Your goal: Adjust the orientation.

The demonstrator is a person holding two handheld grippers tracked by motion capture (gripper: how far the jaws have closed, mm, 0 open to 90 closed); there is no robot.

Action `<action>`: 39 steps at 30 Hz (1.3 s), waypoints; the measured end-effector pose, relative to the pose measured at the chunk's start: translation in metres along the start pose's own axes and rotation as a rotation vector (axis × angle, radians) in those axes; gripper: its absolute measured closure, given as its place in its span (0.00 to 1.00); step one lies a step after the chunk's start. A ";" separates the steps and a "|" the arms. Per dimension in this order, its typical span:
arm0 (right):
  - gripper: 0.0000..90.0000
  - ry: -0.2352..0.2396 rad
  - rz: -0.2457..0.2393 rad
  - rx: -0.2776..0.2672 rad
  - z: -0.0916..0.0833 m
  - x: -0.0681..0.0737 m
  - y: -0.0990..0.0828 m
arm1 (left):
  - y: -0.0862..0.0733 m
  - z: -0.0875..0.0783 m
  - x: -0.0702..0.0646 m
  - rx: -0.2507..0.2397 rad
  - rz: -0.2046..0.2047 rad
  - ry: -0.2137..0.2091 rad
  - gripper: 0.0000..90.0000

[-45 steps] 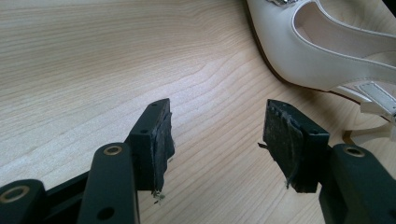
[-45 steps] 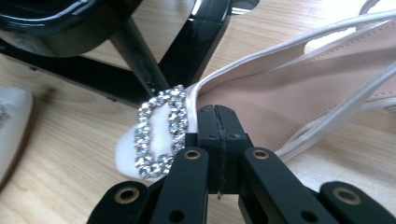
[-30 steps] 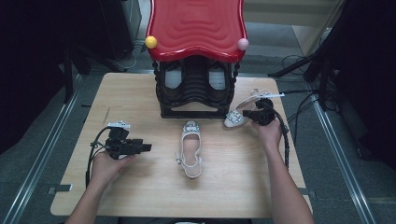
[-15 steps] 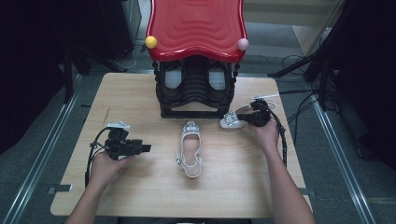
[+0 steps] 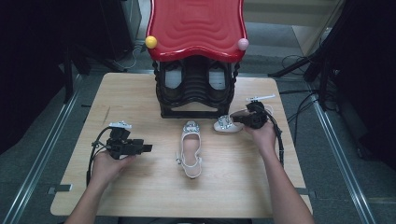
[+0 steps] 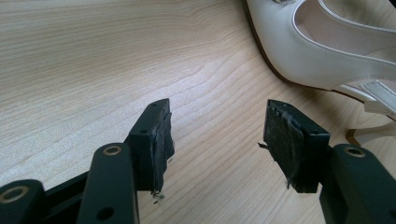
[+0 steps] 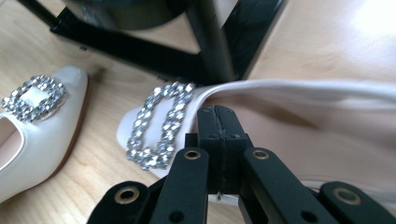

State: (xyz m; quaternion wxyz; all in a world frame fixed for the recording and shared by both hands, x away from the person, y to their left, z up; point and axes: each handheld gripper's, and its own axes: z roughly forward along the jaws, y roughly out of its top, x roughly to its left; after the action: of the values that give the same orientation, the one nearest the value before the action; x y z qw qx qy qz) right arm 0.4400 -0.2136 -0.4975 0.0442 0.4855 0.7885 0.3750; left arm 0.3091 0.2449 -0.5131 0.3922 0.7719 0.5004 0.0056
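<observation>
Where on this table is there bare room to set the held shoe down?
Bare wood lies at the table's far-left corner beside the black rack, and along the near edge right of the lying shoe. It is crowded in front of the rack, where the right gripper holds the second shoe.

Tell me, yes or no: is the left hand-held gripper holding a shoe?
No, the left hand-held gripper stands open over bare table.

surface: wooden table [image 5: 140,102] | on it: white shoe [image 5: 190,149], shoe rack [image 5: 196,88]
</observation>
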 end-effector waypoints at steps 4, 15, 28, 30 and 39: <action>1.00 -0.039 -0.007 -0.063 -0.021 -0.006 0.005 | -0.001 0.000 0.000 0.010 0.007 0.002 0.47; 1.00 -0.127 0.048 -0.190 -0.068 -0.039 0.011 | -0.005 -0.002 -0.001 0.009 0.002 0.013 0.47; 1.00 -0.174 0.059 -0.100 -0.053 -0.061 0.005 | -0.007 -0.003 0.000 0.007 0.003 0.019 0.46; 1.00 -0.164 0.044 -0.074 -0.047 -0.059 0.002 | -0.006 -0.003 -0.001 0.012 0.007 0.015 0.46; 1.00 -0.118 0.049 -0.057 -0.047 -0.055 -0.007 | -0.001 0.003 -0.004 0.018 0.024 0.005 0.46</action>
State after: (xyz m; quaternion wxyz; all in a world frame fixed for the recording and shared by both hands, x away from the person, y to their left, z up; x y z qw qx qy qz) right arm 0.4427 -0.2852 -0.4845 0.0950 0.5246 0.7613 0.3690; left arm 0.3072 0.2402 -0.5138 0.3840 0.7811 0.4923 0.0079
